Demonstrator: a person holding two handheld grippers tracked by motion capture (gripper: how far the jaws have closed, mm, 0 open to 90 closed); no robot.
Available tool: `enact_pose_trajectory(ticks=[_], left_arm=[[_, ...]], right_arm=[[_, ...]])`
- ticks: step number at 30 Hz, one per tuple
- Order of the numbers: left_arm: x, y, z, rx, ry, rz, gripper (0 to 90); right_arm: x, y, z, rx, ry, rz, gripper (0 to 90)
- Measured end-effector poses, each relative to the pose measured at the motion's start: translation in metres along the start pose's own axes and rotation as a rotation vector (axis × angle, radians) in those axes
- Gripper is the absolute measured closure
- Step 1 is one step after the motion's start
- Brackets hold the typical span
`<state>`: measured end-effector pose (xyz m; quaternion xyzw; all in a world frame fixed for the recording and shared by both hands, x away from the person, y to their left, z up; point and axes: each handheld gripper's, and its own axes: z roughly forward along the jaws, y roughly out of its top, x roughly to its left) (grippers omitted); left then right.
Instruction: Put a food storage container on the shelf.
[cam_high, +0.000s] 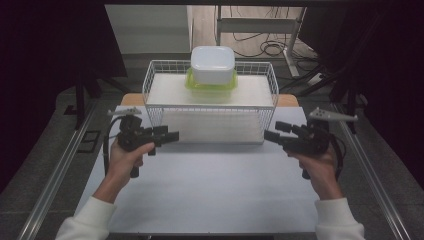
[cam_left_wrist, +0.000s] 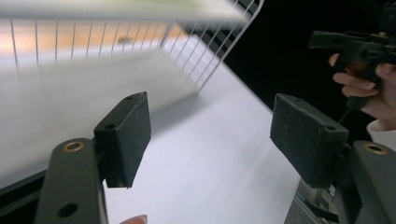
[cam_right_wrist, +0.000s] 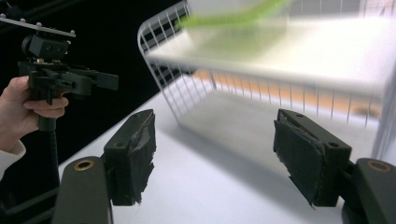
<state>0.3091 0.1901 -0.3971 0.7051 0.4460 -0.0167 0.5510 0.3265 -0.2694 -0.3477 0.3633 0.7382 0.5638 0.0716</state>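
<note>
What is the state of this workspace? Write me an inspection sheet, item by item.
Surface: white tabletop, bare in front of the rack.
Job's things: white wire rack at the far end; a green-rimmed container stands on its top shelf with a white lidded container stacked on it.
Clutter: nothing seen.
Grippers: left gripper and right gripper both open, holding nothing, on either side of the rack's front.
Cables: a black cable loops from the left gripper; loose cables lie on the floor beyond.
Surroundings: metal rails along both table sides; dark curtains.
</note>
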Motion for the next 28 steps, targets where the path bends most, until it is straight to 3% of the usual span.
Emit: enact_pose_trajectory(ticks=[2,5,9,11,12,17,23,28], left_arm=[[0.003,-0.018,0.004,0.016,0.020,-0.006,28.4],[0.006,-0.040,0.007,0.034,0.054,-0.002,28.4],[0.009,-0.060,0.012,0.066,0.103,0.017,28.3],[0.009,-0.065,0.015,0.093,0.121,0.031,27.5],[0.009,-0.065,0.015,0.092,0.127,0.035,27.4],[0.006,-0.066,0.015,0.091,0.143,0.056,27.1],[0.009,-0.067,0.014,0.092,0.156,0.060,26.3],[0.014,-0.068,0.015,0.094,0.173,0.060,25.1]], right_arm=[[-0.004,-0.022,-0.002,0.023,-0.008,0.009,28.4],[-0.010,-0.052,0.002,0.101,-0.024,0.024,26.1],[-0.015,-0.082,0.009,0.127,-0.014,0.063,25.1],[-0.015,-0.087,0.013,0.180,-0.028,0.051,22.9],[-0.015,-0.088,0.013,0.181,-0.037,0.042,23.0],[-0.014,-0.088,0.011,0.150,-0.044,0.039,22.0],[-0.016,-0.092,0.011,0.133,-0.098,0.039,16.8],[-0.015,-0.102,0.014,0.148,-0.113,0.015,15.7]])
